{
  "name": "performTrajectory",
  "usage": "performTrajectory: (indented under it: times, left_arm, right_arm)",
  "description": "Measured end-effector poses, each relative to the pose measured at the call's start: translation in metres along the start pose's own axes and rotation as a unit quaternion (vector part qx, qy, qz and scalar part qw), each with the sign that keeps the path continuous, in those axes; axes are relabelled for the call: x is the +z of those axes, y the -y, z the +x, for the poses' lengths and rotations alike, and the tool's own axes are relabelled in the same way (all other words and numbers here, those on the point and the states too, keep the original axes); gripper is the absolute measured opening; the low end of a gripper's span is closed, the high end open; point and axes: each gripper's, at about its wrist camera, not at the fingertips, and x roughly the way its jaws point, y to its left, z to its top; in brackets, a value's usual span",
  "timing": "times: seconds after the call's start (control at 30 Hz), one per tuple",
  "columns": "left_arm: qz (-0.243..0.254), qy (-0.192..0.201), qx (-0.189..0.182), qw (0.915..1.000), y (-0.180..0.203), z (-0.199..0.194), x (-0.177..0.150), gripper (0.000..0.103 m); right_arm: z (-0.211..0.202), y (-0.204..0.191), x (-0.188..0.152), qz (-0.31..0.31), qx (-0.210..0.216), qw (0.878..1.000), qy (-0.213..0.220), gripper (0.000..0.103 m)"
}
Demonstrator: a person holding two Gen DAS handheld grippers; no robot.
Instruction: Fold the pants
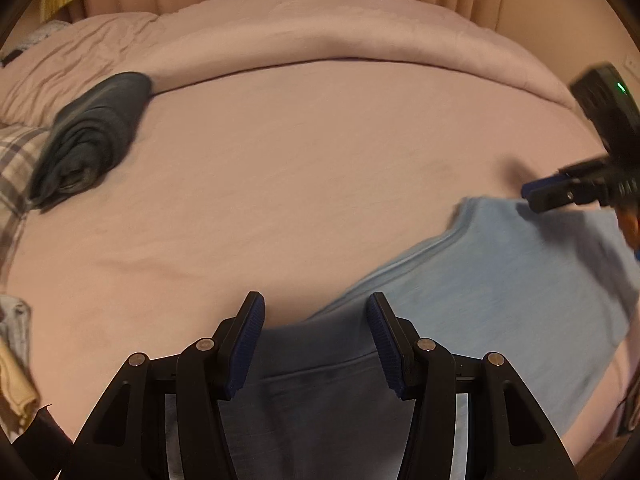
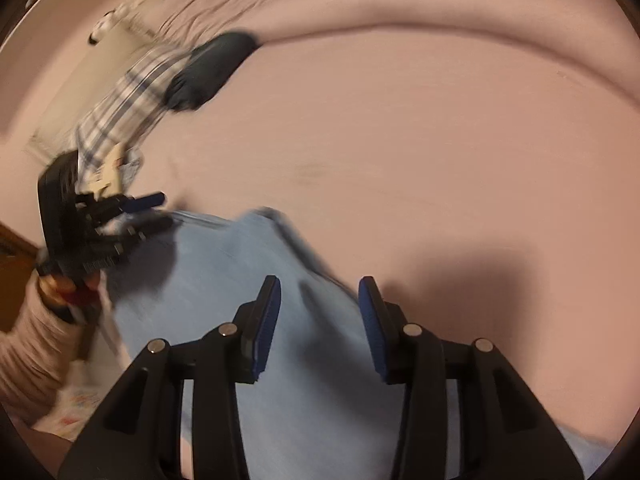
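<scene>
Light blue pants (image 1: 500, 280) lie folded and flat on the pink bed sheet (image 1: 280, 168), at the near right in the left wrist view. My left gripper (image 1: 315, 304) stands open just over the pants' near edge, with nothing pressed between its blue pads. In the right wrist view the pants (image 2: 224, 280) run under my right gripper (image 2: 320, 286), which is open and holds nothing. The left gripper (image 2: 156, 212) shows there at the pants' far left corner, blurred. The right gripper (image 1: 552, 194) enters the left wrist view from the right edge, above the pants' far corner.
A dark folded garment (image 1: 92, 140) lies at the far left of the bed, beside a plaid cloth (image 1: 16, 160). A pink duvet (image 1: 320, 32) is rolled back along the far side. A person's pale sleeve (image 2: 24, 360) is at the lower left.
</scene>
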Motion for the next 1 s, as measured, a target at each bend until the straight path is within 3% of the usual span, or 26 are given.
performTrajectory:
  times: [0.1, 0.13, 0.17, 0.2, 0.33, 0.43, 0.5, 0.57, 0.6, 0.63, 0.67, 0.73, 0.83, 0.93, 1.0]
  left_arm:
    - [-0.007, -0.003, 0.02, 0.9998, -0.016, 0.001, -0.007, 0.053]
    - [-0.007, -0.004, 0.028, 0.9996, -0.023, -0.001, -0.012, 0.053]
    - [-0.007, -0.002, 0.029, 0.9996, -0.027, -0.001, -0.015, 0.053]
    - [-0.007, 0.007, 0.021, 0.9997, -0.028, -0.001, -0.017, 0.053]
    - [0.011, 0.017, 0.024, 0.9995, -0.027, -0.003, -0.023, 0.053]
    - [0.019, 0.017, 0.033, 0.9991, -0.026, 0.0, -0.024, 0.053]
    - [0.02, 0.018, 0.034, 0.9991, -0.026, -0.001, -0.024, 0.053]
    - [0.024, 0.018, 0.037, 0.9989, -0.028, -0.001, -0.026, 0.053]
    - [0.025, 0.019, 0.041, 0.9987, -0.03, -0.002, -0.027, 0.053]
    - [0.026, 0.02, 0.051, 0.9982, -0.031, -0.001, -0.027, 0.053]
    - [0.026, 0.02, 0.061, 0.9976, -0.033, -0.002, -0.029, 0.054]
    - [0.011, 0.023, 0.046, 0.9986, -0.039, -0.003, -0.03, 0.054]
    - [0.019, 0.021, 0.058, 0.9979, -0.037, 0.0, -0.028, 0.054]
    - [0.027, 0.009, 0.079, 0.9965, -0.033, 0.004, -0.025, 0.054]
    - [0.009, -0.001, 0.082, 0.9966, -0.036, 0.0, -0.021, 0.059]
  right_arm:
    - [0.032, -0.014, 0.011, 0.002, 0.02, 0.999, -0.049, 0.041]
    - [0.039, -0.018, 0.014, 0.005, 0.047, 0.996, -0.07, 0.037]
    - [0.037, -0.026, 0.011, -0.01, 0.06, 0.995, -0.076, 0.028]
    - [0.034, -0.037, 0.008, -0.035, 0.06, 0.995, -0.075, 0.027]
    - [0.03, -0.063, -0.006, -0.097, 0.086, 0.987, -0.09, 0.03]
    - [0.048, -0.053, 0.005, -0.048, 0.072, 0.991, -0.102, 0.035]
    - [0.059, -0.036, 0.018, 0.028, 0.103, 0.99, -0.092, 0.039]
    - [0.067, -0.024, 0.025, 0.094, 0.156, 0.98, -0.075, 0.038]
    - [0.07, -0.025, 0.027, 0.105, 0.152, 0.98, -0.068, 0.035]
    - [0.073, -0.026, 0.029, 0.109, 0.133, 0.983, -0.064, 0.013]
    - [0.074, -0.029, 0.03, 0.1, 0.109, 0.987, -0.062, 0.008]
    - [0.071, -0.041, 0.03, 0.075, 0.093, 0.991, -0.051, 0.008]
    - [0.061, -0.047, 0.035, 0.05, 0.09, 0.994, -0.024, 0.007]
    - [0.091, -0.034, 0.038, 0.048, 0.051, 0.996, -0.063, 0.008]
    - [0.083, -0.019, 0.04, 0.059, 0.051, 0.995, -0.06, 0.008]
